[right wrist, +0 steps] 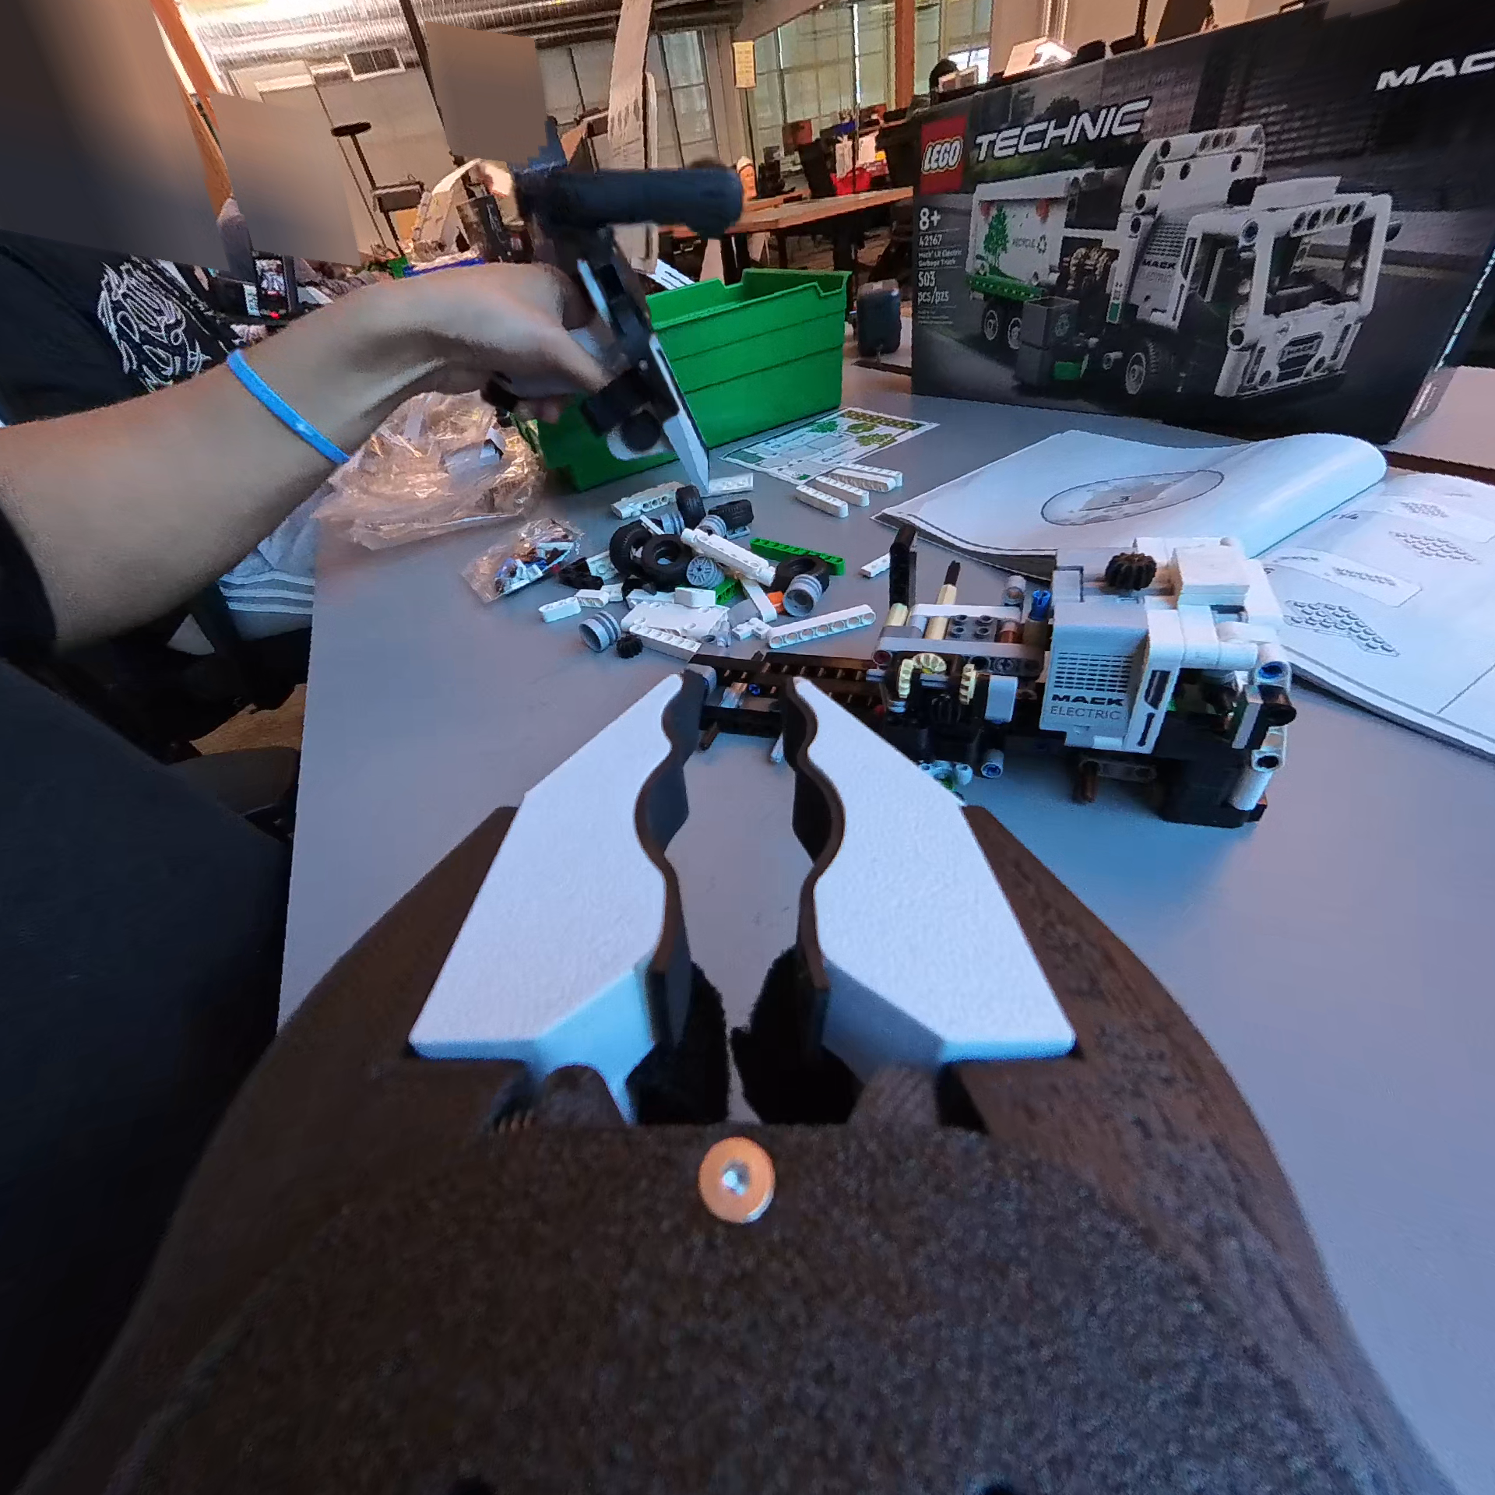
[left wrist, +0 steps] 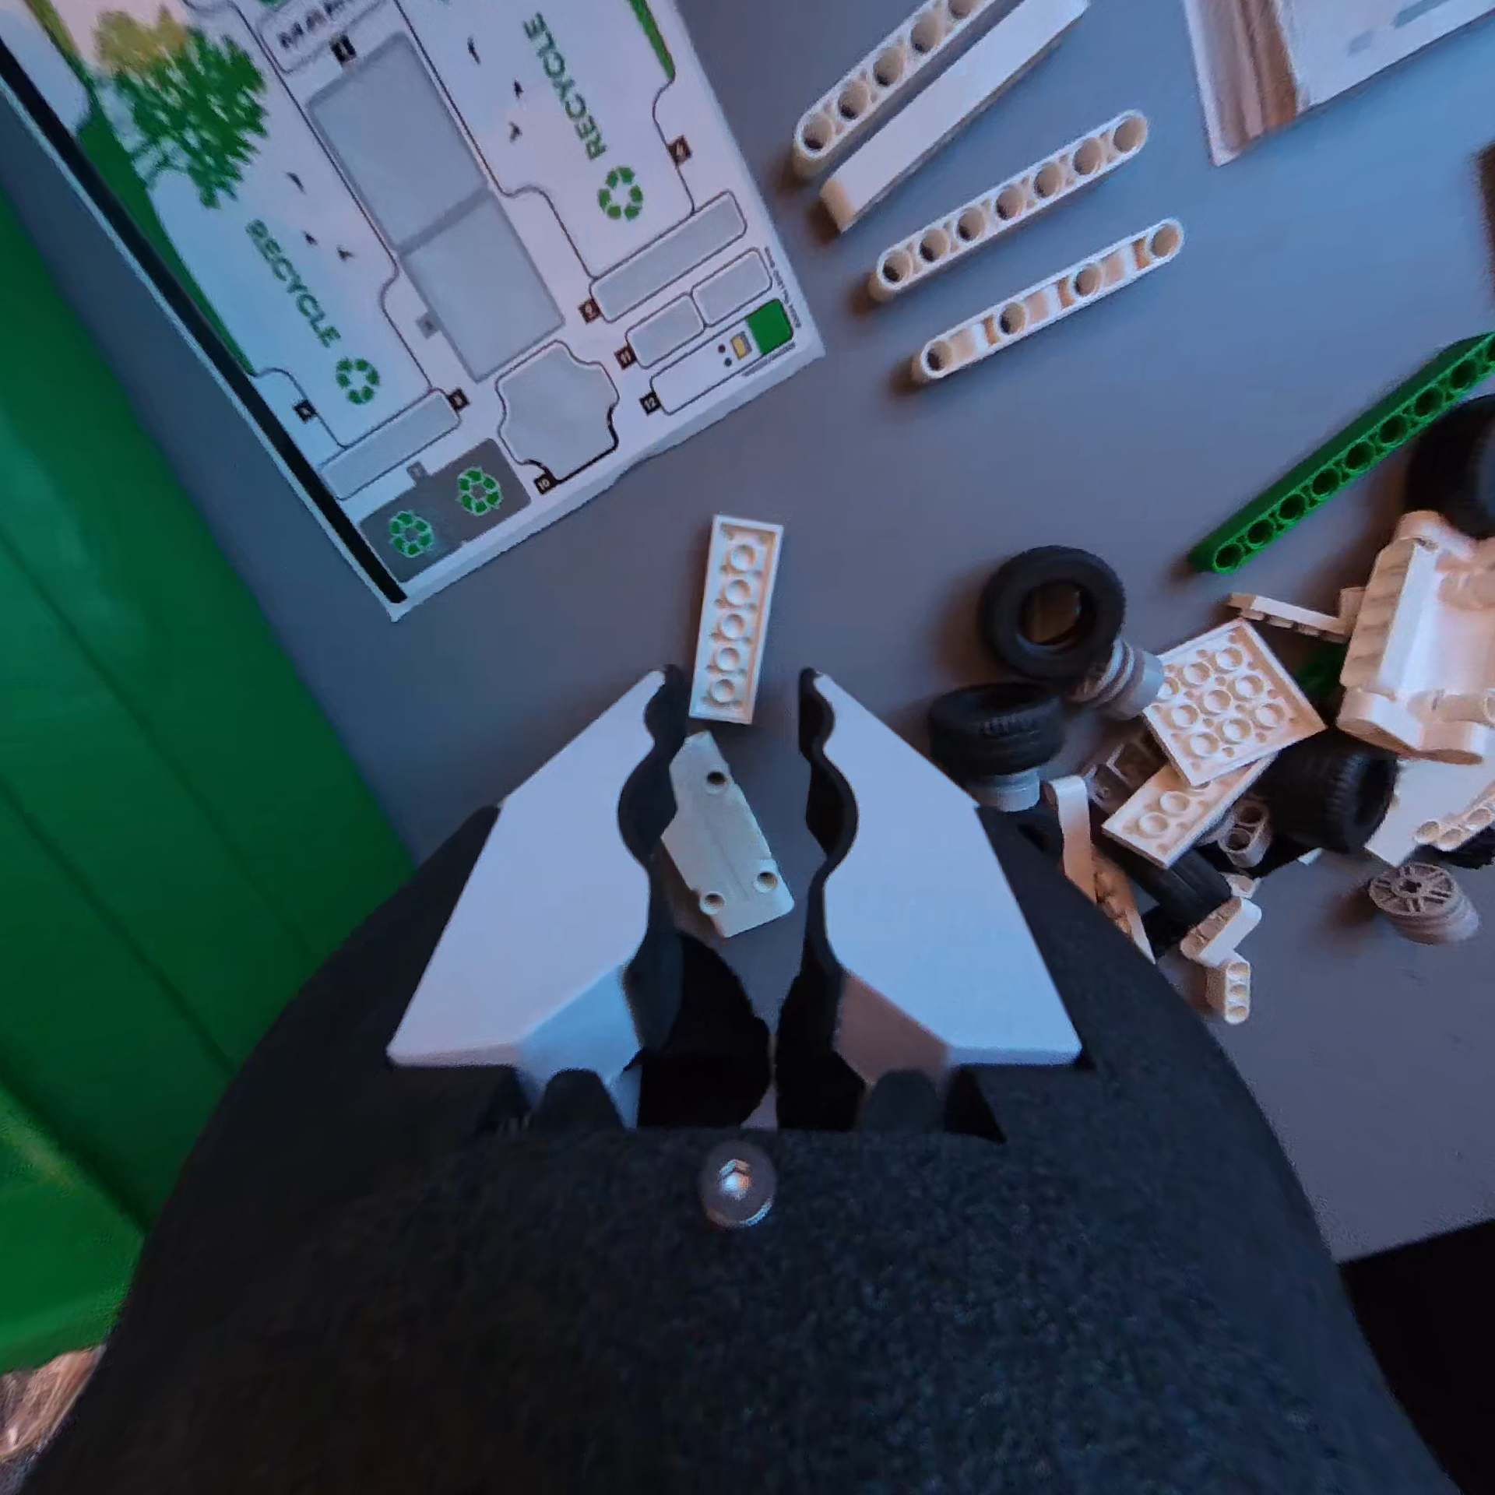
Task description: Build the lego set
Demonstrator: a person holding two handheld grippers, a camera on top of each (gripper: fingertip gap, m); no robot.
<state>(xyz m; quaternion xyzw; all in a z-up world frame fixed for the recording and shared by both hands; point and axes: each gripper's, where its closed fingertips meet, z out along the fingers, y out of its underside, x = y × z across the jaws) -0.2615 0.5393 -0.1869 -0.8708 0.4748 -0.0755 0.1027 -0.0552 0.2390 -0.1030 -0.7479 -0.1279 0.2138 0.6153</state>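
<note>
A: L gripper (left wrist: 740, 688) status?

B: Jaws apart, nothing clamped. A small light-grey panel piece (left wrist: 728, 837) lies on the grey table (left wrist: 930, 453) between the fingers, nearer the L finger; can't tell if it touches the pad. Just past the tips: white plate (left wrist: 736, 619), underside up, lying lengthwise away from the claw.

A: Surroundings, L wrist view?

B: Fwd-left of the claw: sticker sheet (left wrist: 453, 267). Fwd-right: white beams (left wrist: 1011, 202) in a loose row. Right of the claw: parts pile (left wrist: 1213, 752) w/ black tyres (left wrist: 1052, 611), white plates, grey hub. Green beam (left wrist: 1343, 461) beyond the pile. Green bin wall (left wrist: 121, 728) to the left.

A: R gripper (right wrist: 740, 696)?

B: Also released, gap clear, holding nothing. Tips sit low over the table, right at the rear end of the part-built truck (right wrist: 1084, 688); chassis runs off to the right of the claw, white cab at the far end. No contact I can confirm.

A: Further out?

B: Open instruction booklet (right wrist: 1213, 501) behind the truck, set box (right wrist: 1197, 243) upright beyond that. Ahead-left: the person's hand (right wrist: 453, 340) holds the L gripper (right wrist: 696, 473) pointed down above the pile. Clear bags (right wrist: 437, 477) left of the pile.
</note>
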